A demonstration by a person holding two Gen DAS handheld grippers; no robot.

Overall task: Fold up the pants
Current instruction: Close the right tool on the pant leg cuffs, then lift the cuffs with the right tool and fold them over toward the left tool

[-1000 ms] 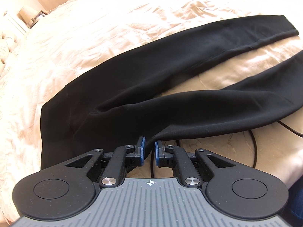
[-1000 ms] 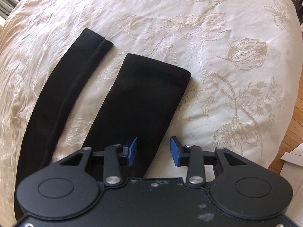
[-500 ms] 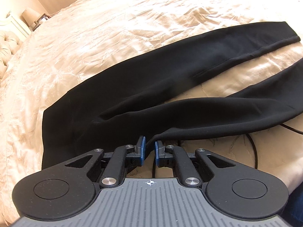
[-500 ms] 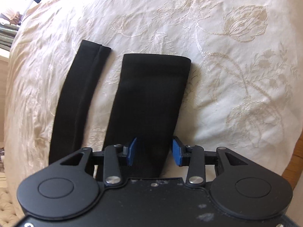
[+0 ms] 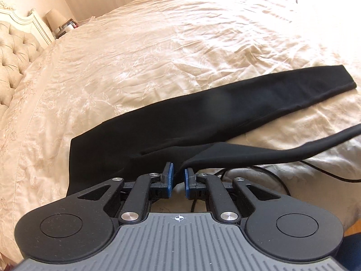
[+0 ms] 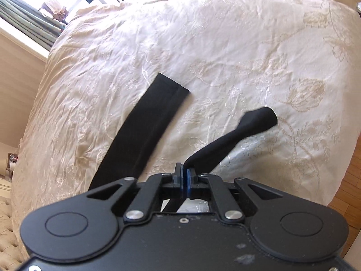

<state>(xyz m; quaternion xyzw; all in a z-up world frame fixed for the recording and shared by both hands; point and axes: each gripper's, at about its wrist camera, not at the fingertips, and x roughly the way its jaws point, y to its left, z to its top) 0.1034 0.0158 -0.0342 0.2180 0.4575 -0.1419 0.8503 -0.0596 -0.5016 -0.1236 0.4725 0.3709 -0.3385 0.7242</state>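
Black pants (image 5: 203, 117) lie on a cream bedspread (image 5: 146, 45). In the left wrist view the far leg lies flat and the near leg (image 5: 270, 151) is raised off the bed. My left gripper (image 5: 177, 177) has a narrow gap between its blue pads, with the pants' near edge at its tips; whether it grips the fabric is unclear. In the right wrist view my right gripper (image 6: 185, 176) is shut on the near leg (image 6: 237, 133) and holds it up, its cuff hanging free. The other leg (image 6: 146, 131) lies flat to the left.
A tufted headboard (image 5: 13, 52) and a bedside lamp (image 5: 55, 17) are at the left. A black cable (image 5: 315, 169) runs over the bed near my left gripper. A window (image 6: 33, 4) is at far left, and wooden floor (image 6: 352, 180) lies past the bed's right edge.
My right gripper closed on the near leg and lifted it off the bed. Both grippers rose; the near leg now hangs between them above the bedspread.
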